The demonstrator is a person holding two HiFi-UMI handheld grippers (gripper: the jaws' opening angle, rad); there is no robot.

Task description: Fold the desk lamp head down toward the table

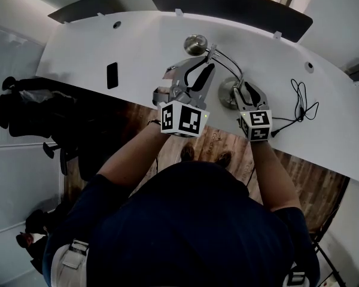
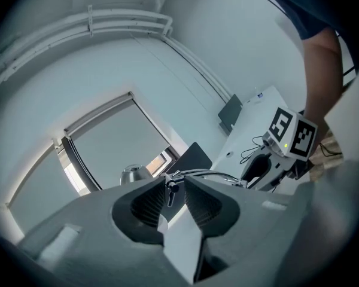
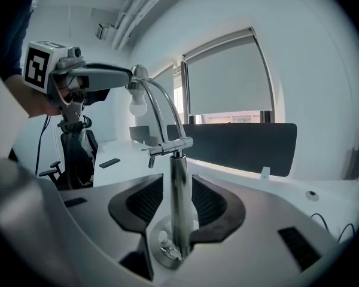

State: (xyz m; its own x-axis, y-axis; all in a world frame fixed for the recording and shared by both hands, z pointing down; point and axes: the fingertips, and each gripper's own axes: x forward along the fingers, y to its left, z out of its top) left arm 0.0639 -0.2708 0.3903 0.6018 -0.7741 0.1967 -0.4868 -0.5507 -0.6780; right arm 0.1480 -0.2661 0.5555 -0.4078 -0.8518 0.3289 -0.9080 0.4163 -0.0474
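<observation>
Desk lamp (image 3: pixel 178 160) stands close to the near edge of the bench (image 1: pixel 107 40), right of its middle, round base (image 1: pixel 227 95) just in from that edge. Your right gripper (image 3: pixel 177 183) is low at the upright post (image 3: pixel 179 220), jaws wide, one either side. The pads straddle the post and don't look clamped on it, so it's around the post, not holding it. From the joint (image 3: pixel 170 145) on top of the post the thin curved arm (image 3: pixel 159 113) arcs up, toward the far edge and to your left. It ends at the chrome lamp head (image 1: pixel 195 43), which hangs well clear of the bench surface. Your left gripper (image 2: pixel 170 191) is up at that end with only a narrow gap between the jaws. The small neck piece (image 2: pixel 169 185) beside the head sits at the tips with no pad seen pressing it, so nothing is gripped. Key relation: the head lies just past the left gripper's tips and a bit left, so your left hand is by far the nearer. Your right is down at the post, well apart from the head. The arm's long axis runs post to head, roughly near edge toward far edge. Folding likely means you close on the neck and bring the head down in that plane while the right gripper steadies the post. The head is up, so the fold is not yet done. One guess at risk: the base tips or slides if the post is left loose.
</observation>
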